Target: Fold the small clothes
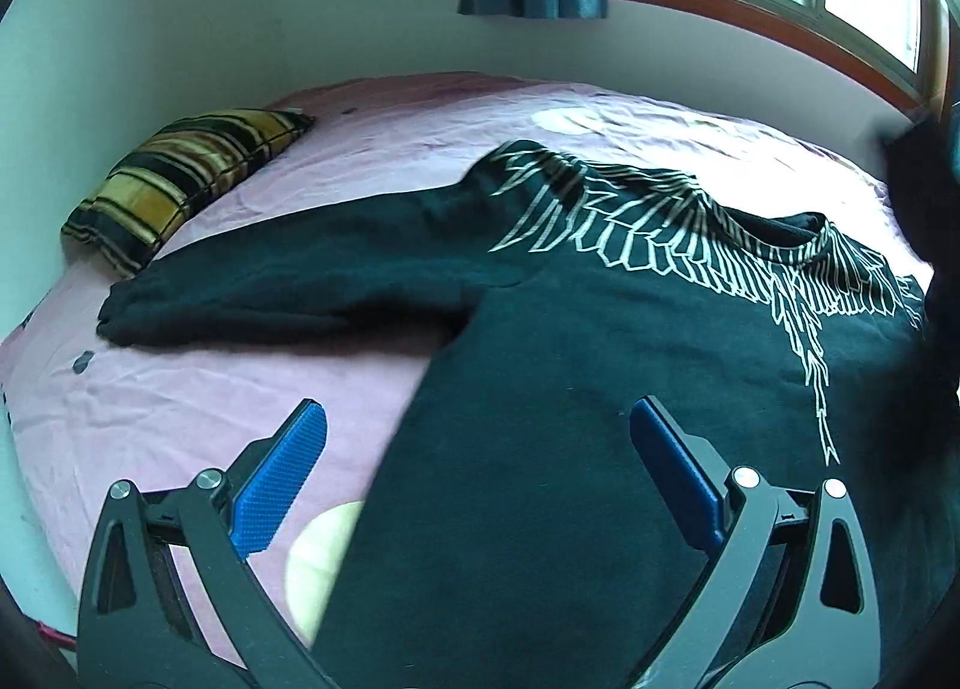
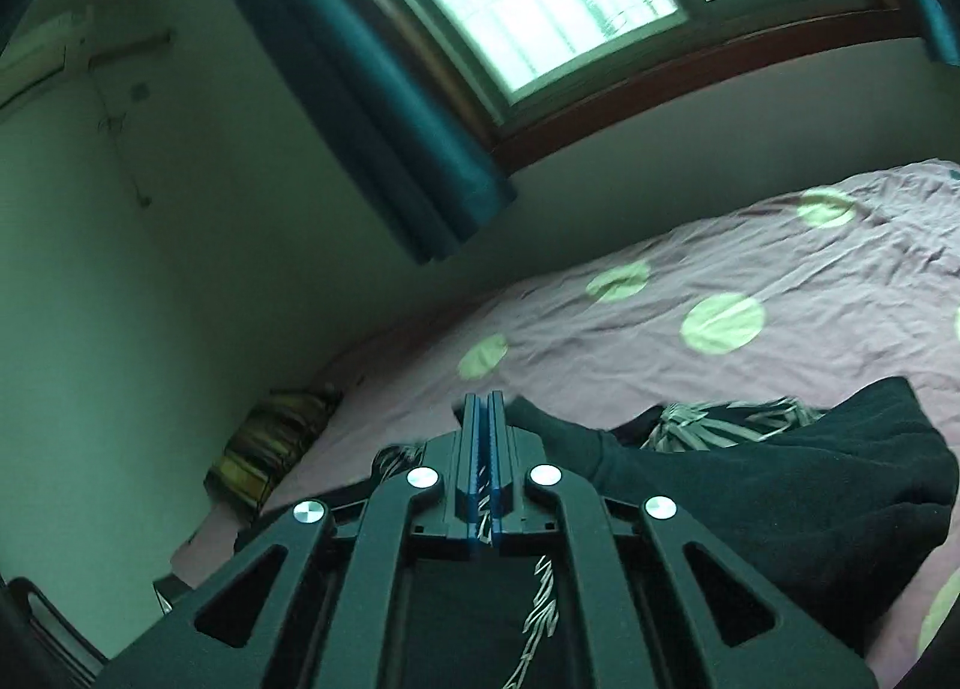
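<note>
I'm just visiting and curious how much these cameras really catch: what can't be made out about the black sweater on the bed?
- Right sleeve: in the left wrist view the black sweater runs off the right edge.
- Hem: hidden behind the left gripper, whose jaws stand open.
- Whether the shut right gripper pinches fabric: its own body hides that.
- Striped pillow: blurred in the right wrist view.

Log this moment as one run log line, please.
stage: folding black sweatshirt on pink bedsheet | left gripper: open above hem, holding nothing | right gripper: shut on sweatshirt fabric, raised
</note>
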Motion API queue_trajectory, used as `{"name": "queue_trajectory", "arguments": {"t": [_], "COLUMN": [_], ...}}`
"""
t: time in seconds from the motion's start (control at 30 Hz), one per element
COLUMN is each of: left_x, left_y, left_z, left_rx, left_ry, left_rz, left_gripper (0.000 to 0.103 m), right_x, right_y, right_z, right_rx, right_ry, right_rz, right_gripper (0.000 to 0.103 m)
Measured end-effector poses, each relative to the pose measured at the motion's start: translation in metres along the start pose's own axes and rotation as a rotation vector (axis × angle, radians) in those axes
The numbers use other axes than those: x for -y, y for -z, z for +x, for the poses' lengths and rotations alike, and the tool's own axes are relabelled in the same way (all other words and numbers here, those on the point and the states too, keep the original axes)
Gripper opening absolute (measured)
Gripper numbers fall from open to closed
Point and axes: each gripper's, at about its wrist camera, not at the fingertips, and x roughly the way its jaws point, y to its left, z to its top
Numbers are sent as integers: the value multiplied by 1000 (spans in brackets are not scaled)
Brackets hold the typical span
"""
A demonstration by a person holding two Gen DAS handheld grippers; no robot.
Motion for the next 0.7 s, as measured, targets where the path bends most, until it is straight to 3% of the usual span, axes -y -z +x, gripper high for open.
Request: {"name": "queue_trajectory", "arguments": {"t": [0.17,0.33,0.4,0.47,0.6,0.7], "left_x": [-12,-13,-9,1,35,74], "left_y": [3,2,0,-5,-20,-34], "left_z": [0,4,8,14,36,66], "left_rx": [-3,-6,-18,-32,-137,-241], "left_ry": [6,24,40,134,426,597], "left_rz": [-22,-26,-32,-41,-39,-39], "left_gripper": [101,101,101,101,101,101], "right_x": [-21,8,18,24,39,45], "right_y": [53,85,95,98,95,92], "right_z": [81,91,84,71,36,7], "right_rx": [-230,-321,-334,-328,-272,-223], "right_ry": [5,-66,-64,-59,-61,-44], "right_rz": [-81,162,208,215,239,213], "right_gripper": [2,5,15,22,48,54]}}
